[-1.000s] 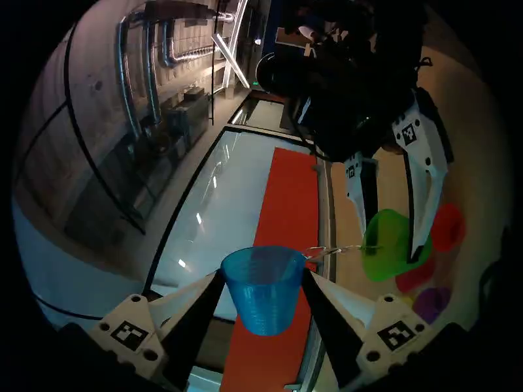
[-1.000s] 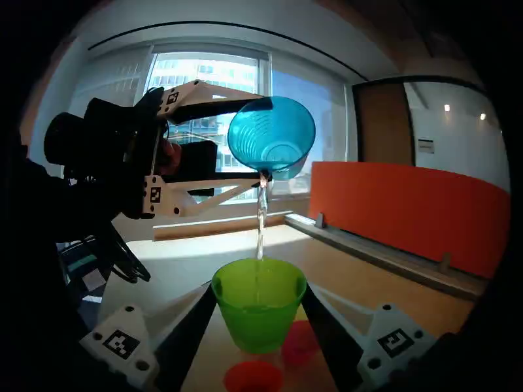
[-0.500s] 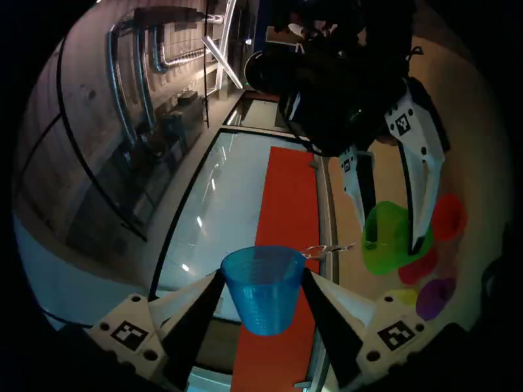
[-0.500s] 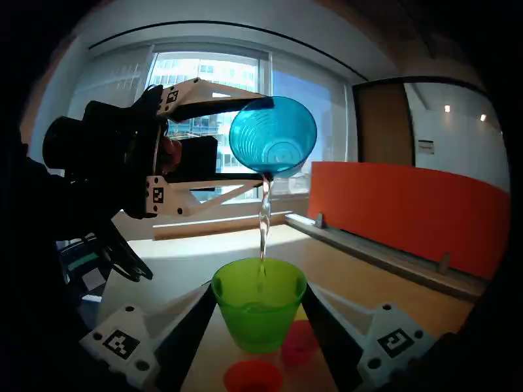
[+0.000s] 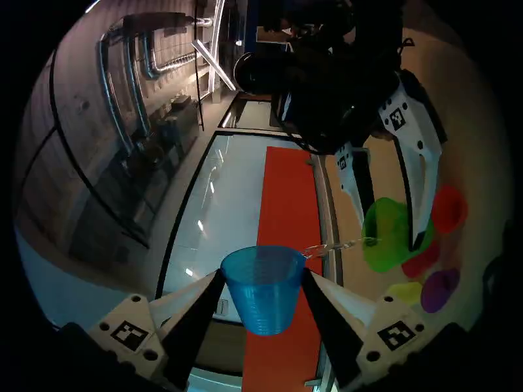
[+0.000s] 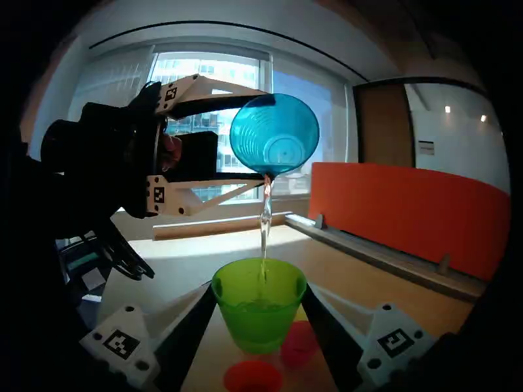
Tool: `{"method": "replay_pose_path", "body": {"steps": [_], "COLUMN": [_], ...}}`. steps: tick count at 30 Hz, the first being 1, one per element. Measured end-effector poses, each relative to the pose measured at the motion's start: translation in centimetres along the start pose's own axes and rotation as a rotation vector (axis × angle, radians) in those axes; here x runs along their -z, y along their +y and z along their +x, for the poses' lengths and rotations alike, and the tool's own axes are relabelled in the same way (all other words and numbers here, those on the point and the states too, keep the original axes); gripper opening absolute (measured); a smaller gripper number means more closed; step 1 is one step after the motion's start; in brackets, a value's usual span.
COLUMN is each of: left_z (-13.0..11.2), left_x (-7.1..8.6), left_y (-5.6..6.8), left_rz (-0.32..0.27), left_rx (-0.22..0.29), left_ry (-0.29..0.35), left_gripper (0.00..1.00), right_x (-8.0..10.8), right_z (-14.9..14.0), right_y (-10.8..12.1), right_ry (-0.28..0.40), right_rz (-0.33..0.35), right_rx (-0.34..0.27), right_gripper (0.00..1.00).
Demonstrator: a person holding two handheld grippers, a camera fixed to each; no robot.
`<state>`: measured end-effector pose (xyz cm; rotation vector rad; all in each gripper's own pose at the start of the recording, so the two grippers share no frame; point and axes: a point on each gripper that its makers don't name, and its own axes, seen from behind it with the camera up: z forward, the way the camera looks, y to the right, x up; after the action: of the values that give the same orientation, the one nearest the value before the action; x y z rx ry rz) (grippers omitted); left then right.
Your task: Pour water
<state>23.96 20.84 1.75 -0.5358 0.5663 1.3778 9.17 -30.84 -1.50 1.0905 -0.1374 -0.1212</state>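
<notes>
My left gripper (image 5: 263,293) is shut on a blue cup (image 5: 263,287), tipped on its side. In the right gripper view that blue cup (image 6: 274,134) hangs high, mouth facing the camera, and a thin stream of water (image 6: 264,225) falls from its lip. The stream lands in a green cup (image 6: 259,302) that my right gripper (image 6: 259,307) is shut on, held upright above the wooden table (image 6: 196,261). Water stands in the green cup's bottom. In the left gripper view the green cup (image 5: 389,233) sits between the right gripper's white fingers (image 5: 418,140).
Red cups (image 6: 253,377) and a further red one (image 6: 299,342) stand on the table under the green cup. In the left gripper view red (image 5: 448,208), purple (image 5: 439,289) and yellow (image 5: 406,291) cups lie nearby. An orange partition (image 6: 418,212) edges the table.
The blue cup has tipped a little further, its mouth turning more toward the right gripper's camera. Water keeps pouring and its level in the green cup has risen slightly.
</notes>
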Motion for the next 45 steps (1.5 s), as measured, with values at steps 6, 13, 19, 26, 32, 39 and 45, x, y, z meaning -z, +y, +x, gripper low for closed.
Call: {"method": "replay_pose_path", "body": {"steps": [6,13,19,26,32,39,45], "left_z": [0.3,0.8,1.4,2.0,2.5,2.8,2.6], "left_x": [0.1,0.1,0.2,0.4,0.7,0.8,0.7], "left_y": [-0.2,-0.3,-0.1,0.5,0.6,0.8,0.8], "left_rz": [0.004,0.007,0.009,0.009,0.013,0.013,0.014], "left_rx": [-0.038,-0.092,-0.131,-0.189,-0.228,-0.259,-0.242], "left_ry": [-0.001,-0.001,0.003,0.0,0.002,0.006,0.006], "left_gripper": [0.85,0.85,0.85,0.85,0.85,0.85,0.85], "right_x": [0.1,0.2,0.2,0.3,0.4,0.3,0.4], "right_z": [0.0,0.1,0.1,-0.1,-0.1,0.0,0.0], "right_y": [0.0,0.1,0.2,0.3,0.3,0.3,0.4], "right_ry": [0.0,0.005,0.004,0.006,0.006,0.009,0.009], "right_rz": [0.0,-0.003,-0.004,-0.006,-0.007,-0.009,-0.011], "right_rx": [0.003,0.003,0.006,0.004,0.003,0.002,0.002], "right_gripper": [0.9,0.9,0.9,0.9,0.9,0.9,0.9]}}
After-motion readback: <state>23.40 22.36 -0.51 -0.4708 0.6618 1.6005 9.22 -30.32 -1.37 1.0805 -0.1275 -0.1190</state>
